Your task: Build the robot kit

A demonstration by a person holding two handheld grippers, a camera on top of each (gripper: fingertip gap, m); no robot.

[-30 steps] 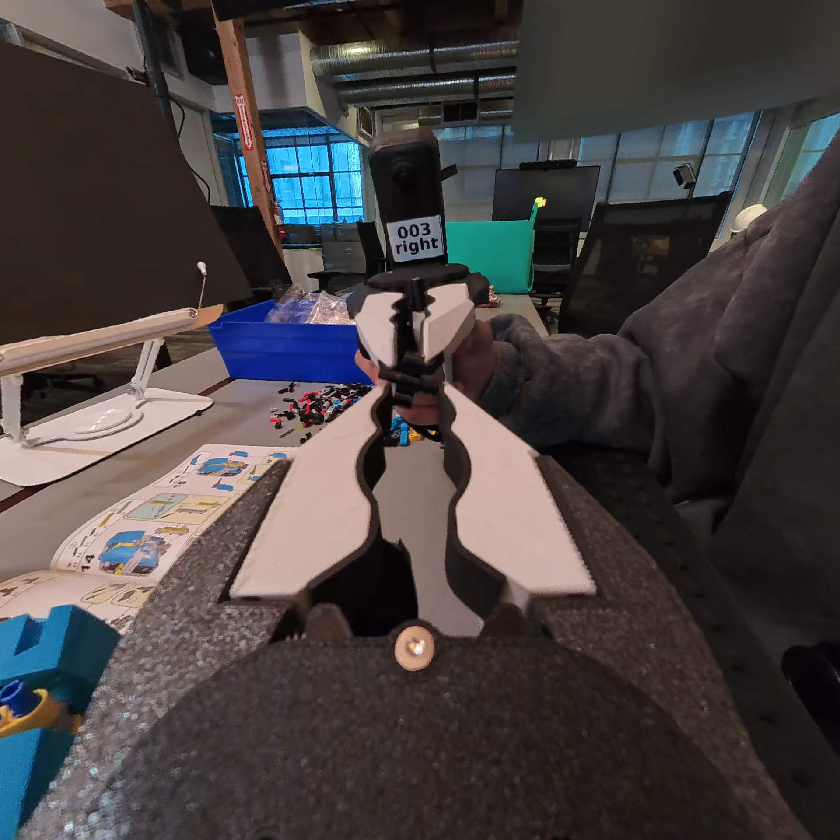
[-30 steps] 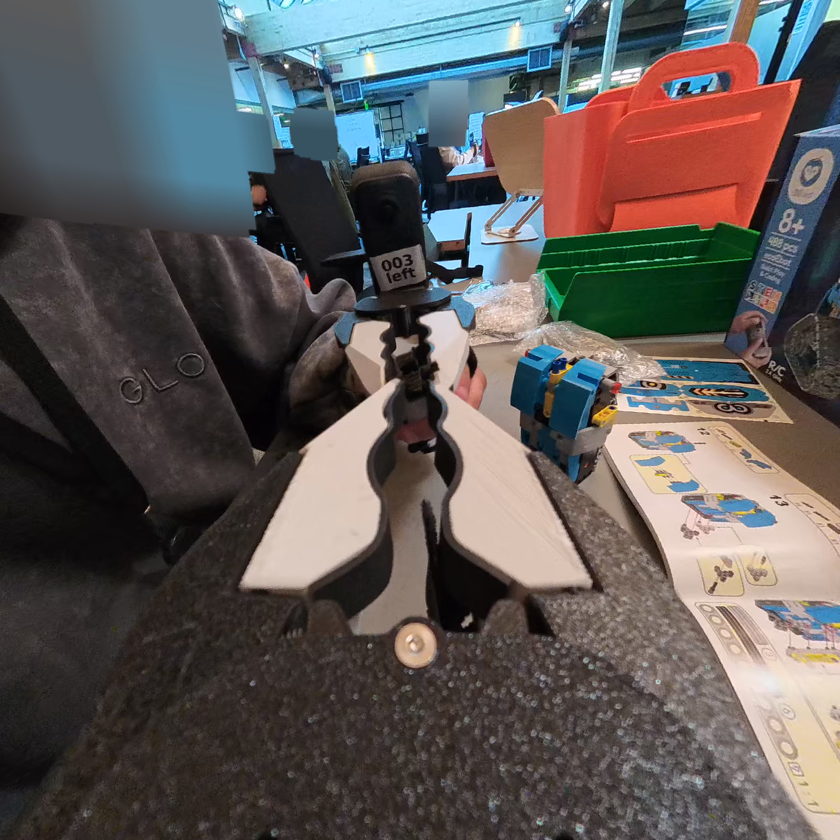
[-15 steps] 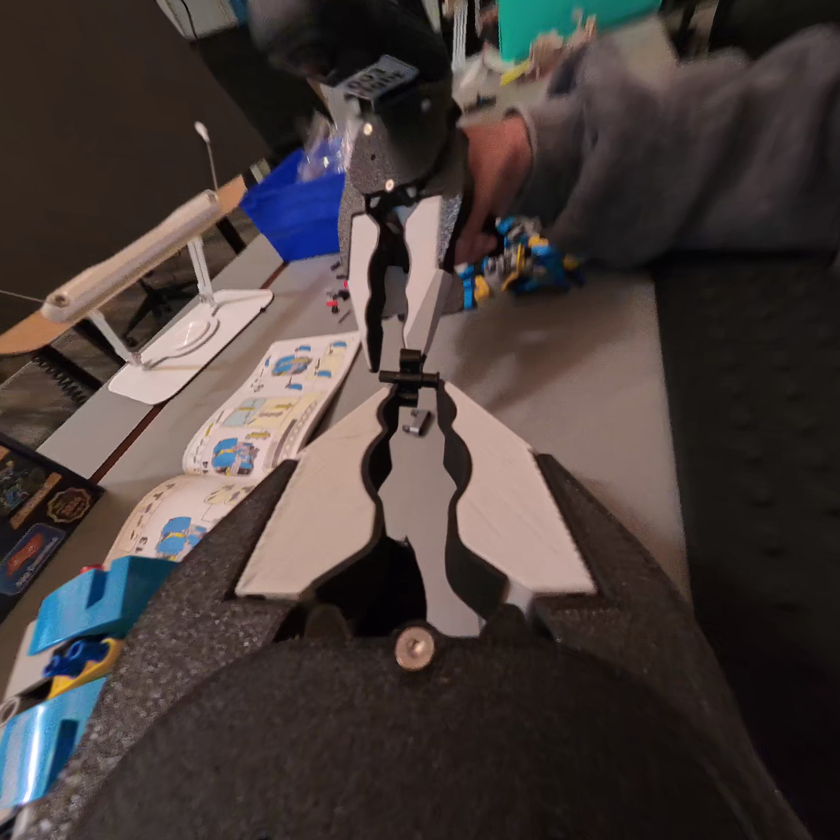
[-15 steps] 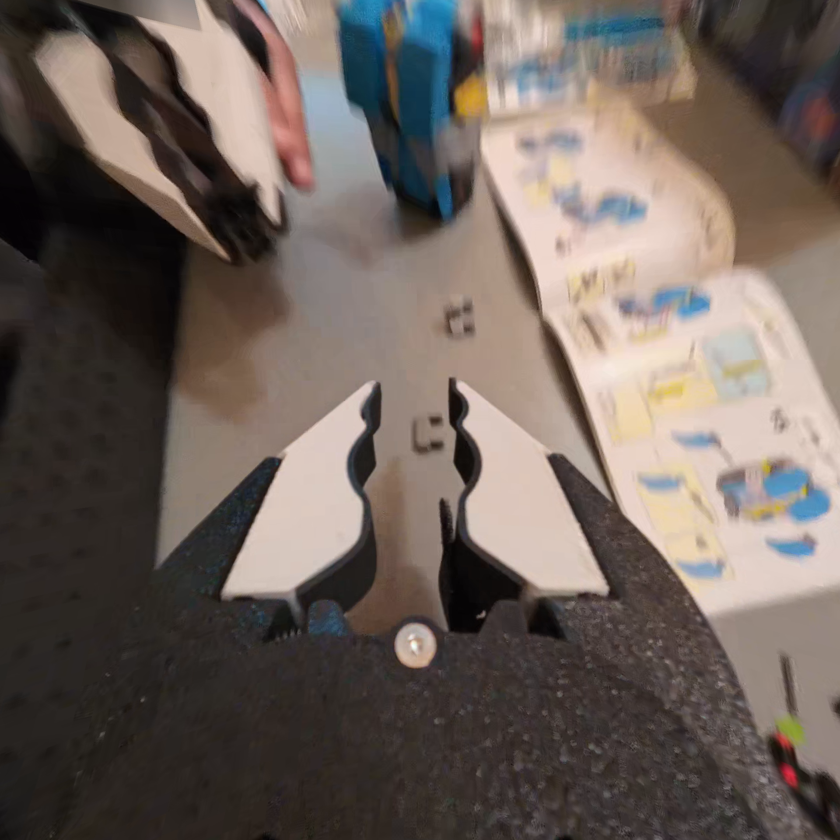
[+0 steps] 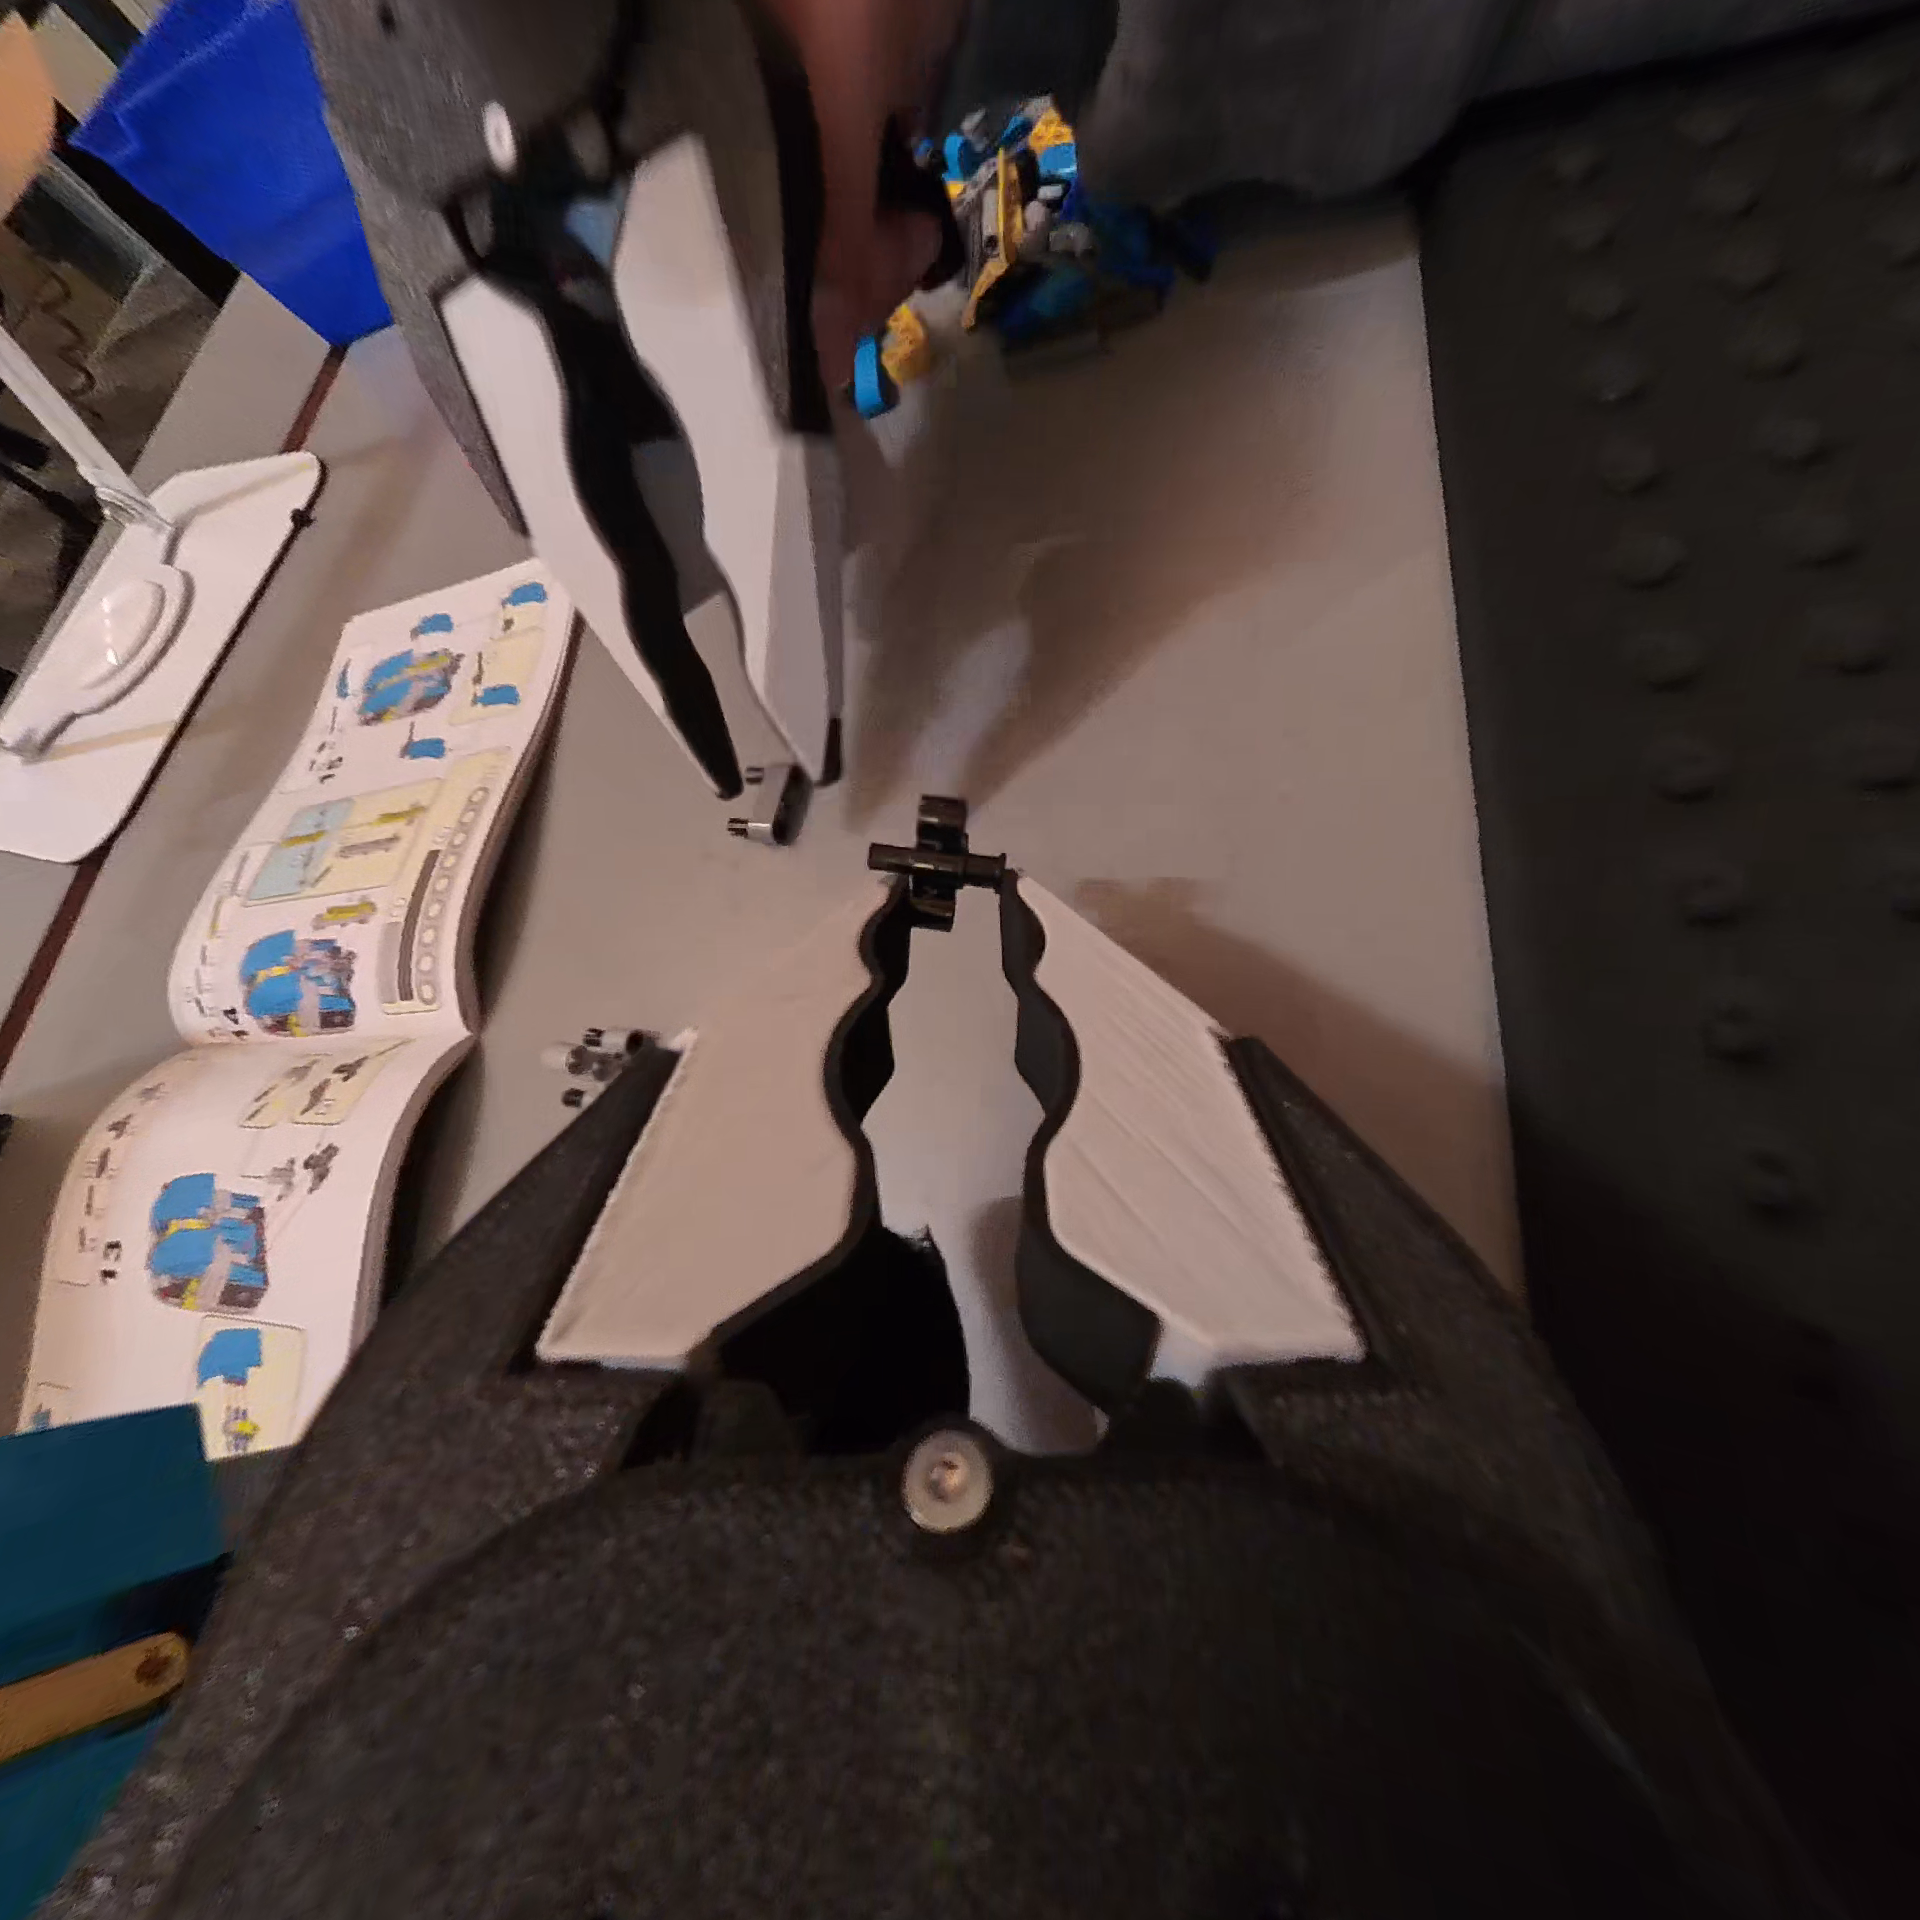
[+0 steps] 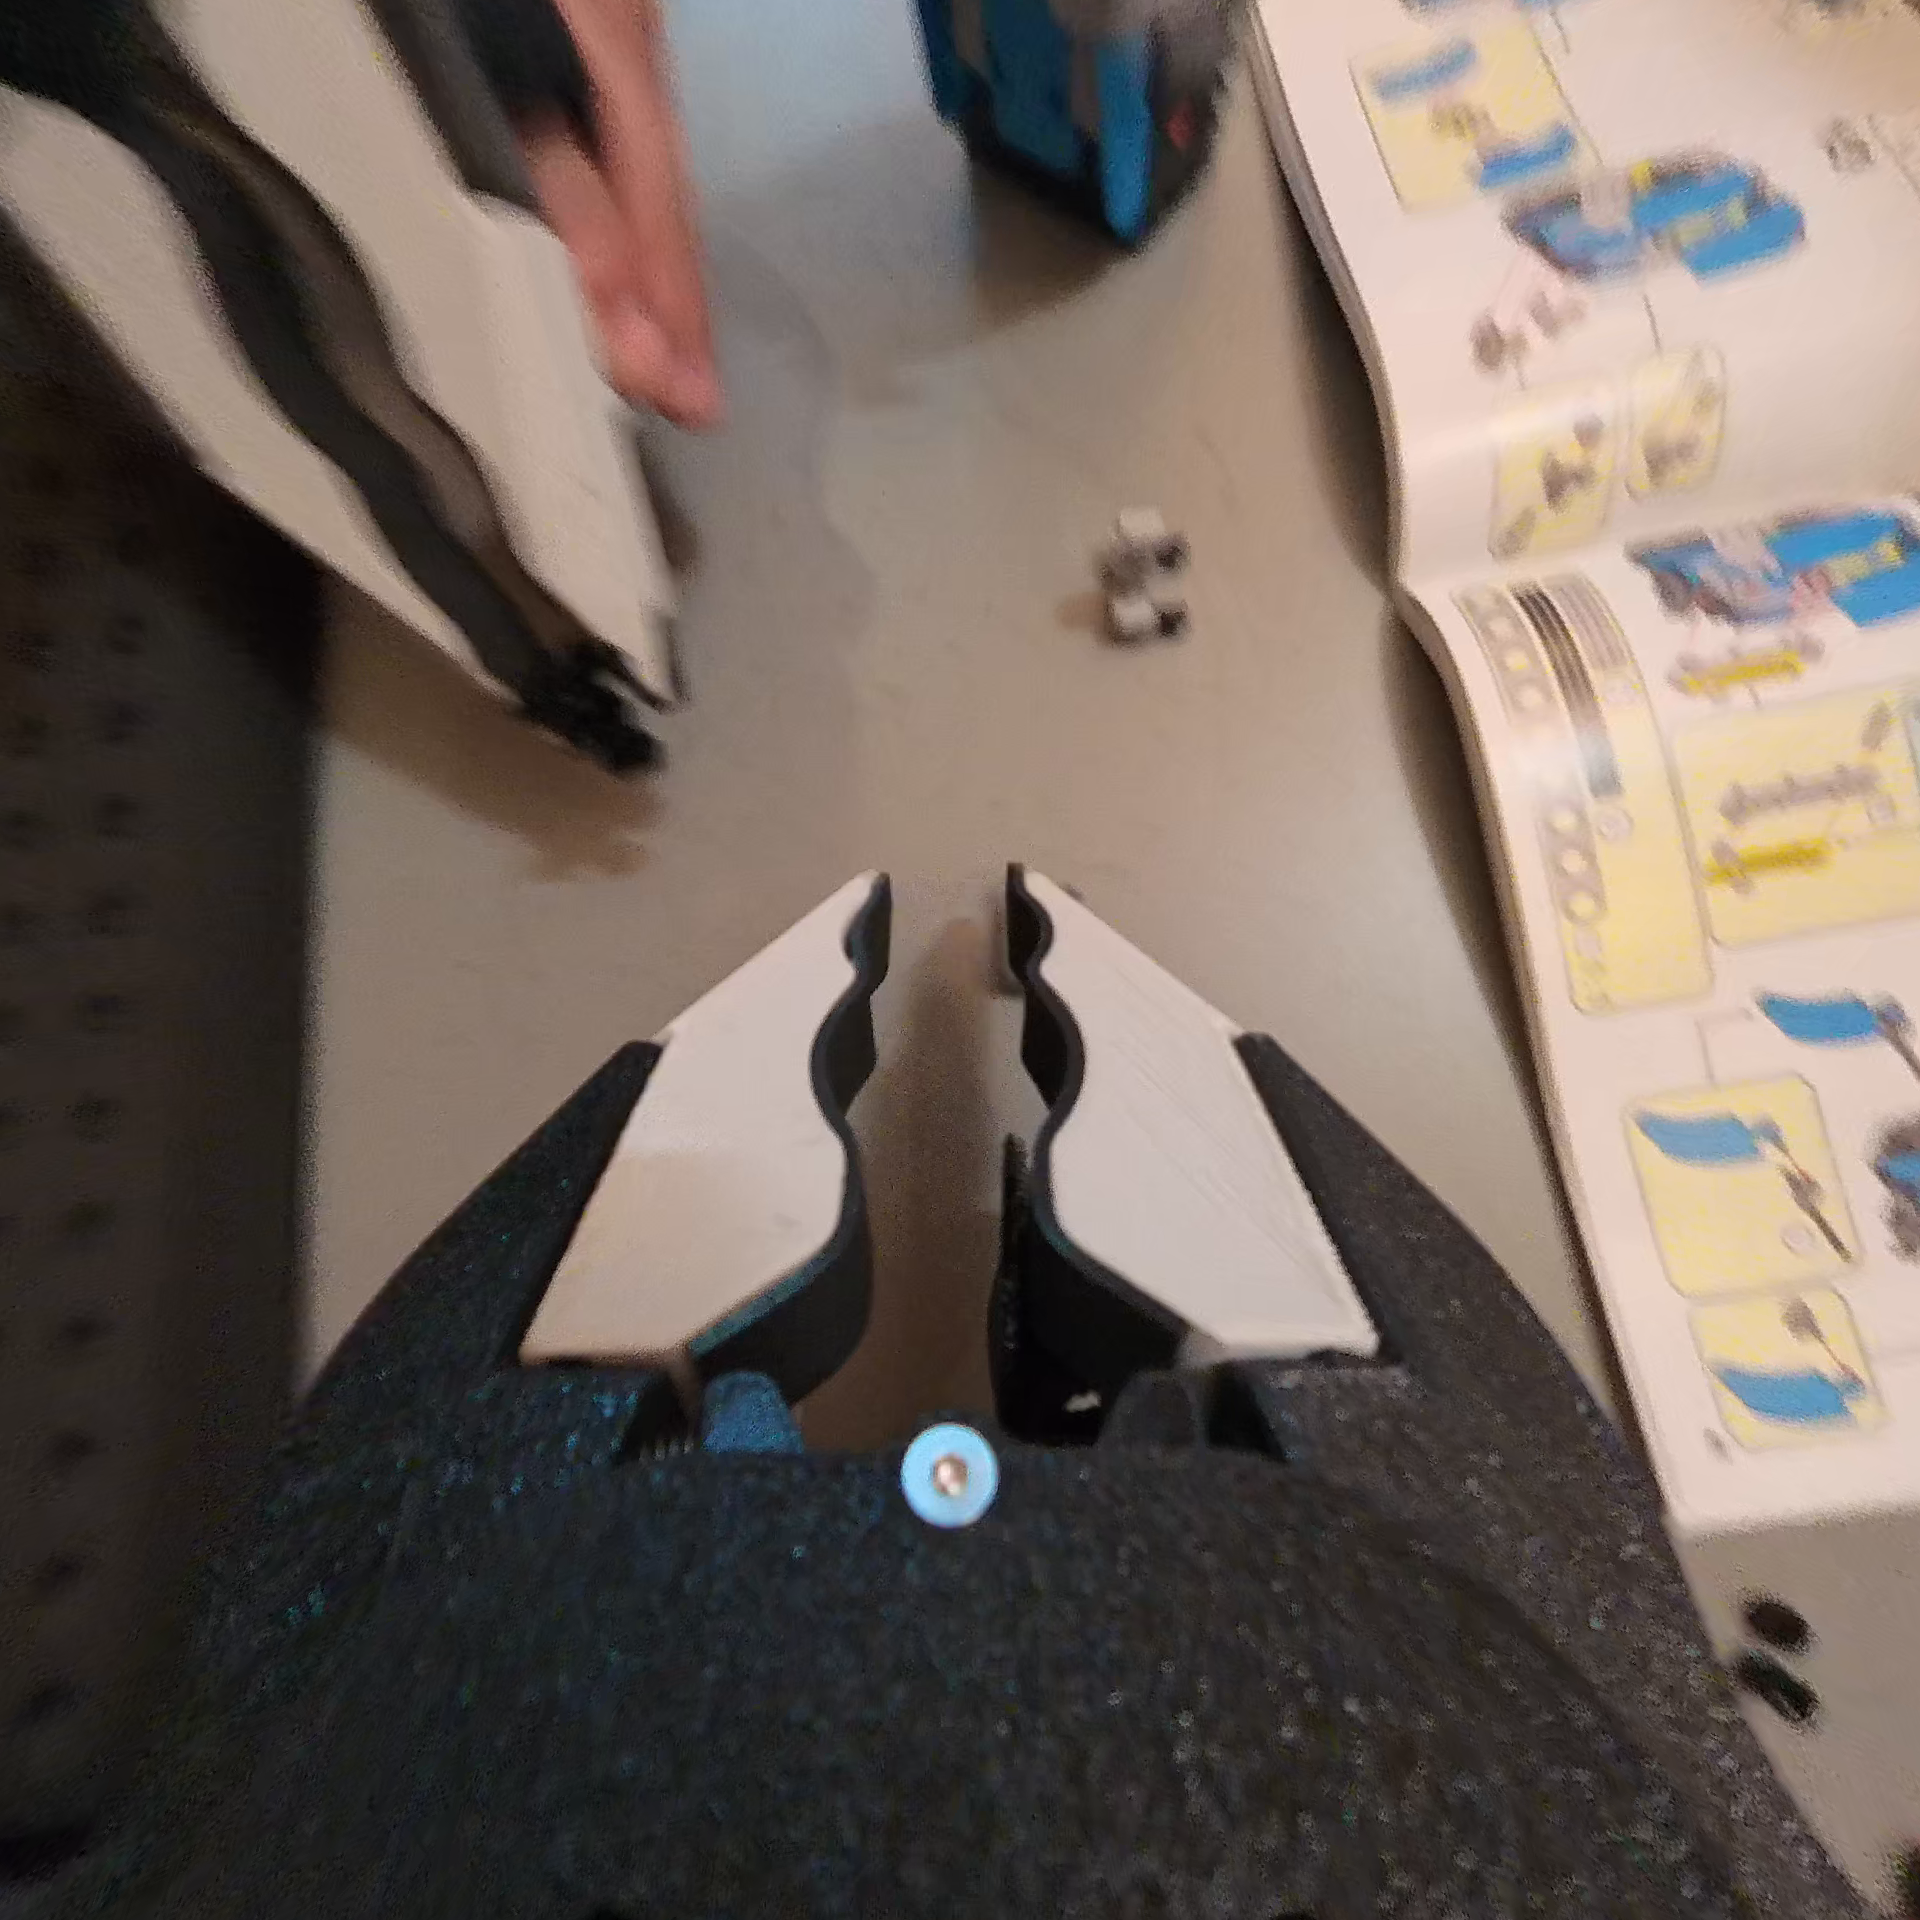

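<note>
1. The left claw (image 5: 940, 883) is clamped on a small black connector piece (image 5: 935, 860), held just over the grey table (image 5: 1195, 623).
2. The right claw (image 6: 948, 902) hangs with its tips apart, a small grey piece (image 5: 769, 810) at them.
3. An open instruction booklet (image 5: 332, 894) lies beside them; a blue brick model (image 5: 1039, 208) stands farther back.

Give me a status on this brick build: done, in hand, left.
Done: a partly assembled blue model stands on the table. In hand: the left gripper is shut on a black connector; the right gripper is open, its tips at a small grey piece. Left: a second grey piece lies loose by the open booklet.
</note>
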